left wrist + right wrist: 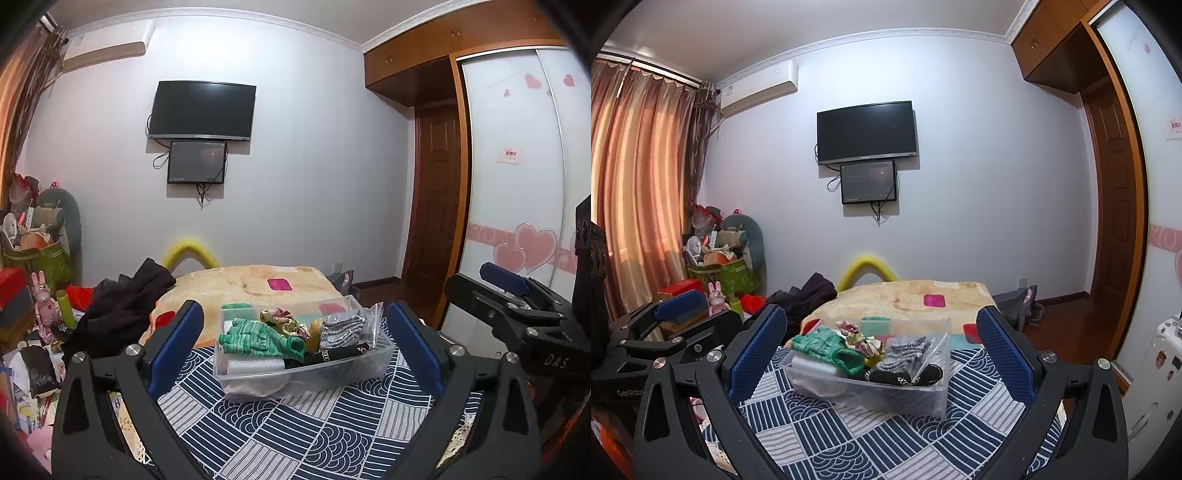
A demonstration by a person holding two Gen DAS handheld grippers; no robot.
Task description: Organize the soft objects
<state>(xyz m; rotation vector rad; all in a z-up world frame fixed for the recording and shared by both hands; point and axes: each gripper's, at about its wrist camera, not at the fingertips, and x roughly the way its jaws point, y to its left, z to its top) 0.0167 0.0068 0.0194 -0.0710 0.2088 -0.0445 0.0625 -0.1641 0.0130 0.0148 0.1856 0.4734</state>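
Blue patterned cloth [295, 424] covers the table, where a clear plastic box [306, 380] holds green gloves [258, 338] and grey socks [340, 328]. Left gripper [295, 350] and right gripper [882, 354] hover spread wide, both empty.

1. A surface covered with a navy and white patterned cloth [295, 424] fills the foreground of both views; the cloth shows squares of stripes and fan-shaped waves.
2. A clear plastic bin [306, 376] rests directly on this cloth, near its far edge.
3. Beyond the cloth lies a bed with a beige blanket [236, 284] that has coloured squares, one bright pink.
4. A heap of dark clothing [125, 306] lies at the blanket's left edge.
5. A curved yellow foam tube [190, 249] rises behind the blanket's far edge.
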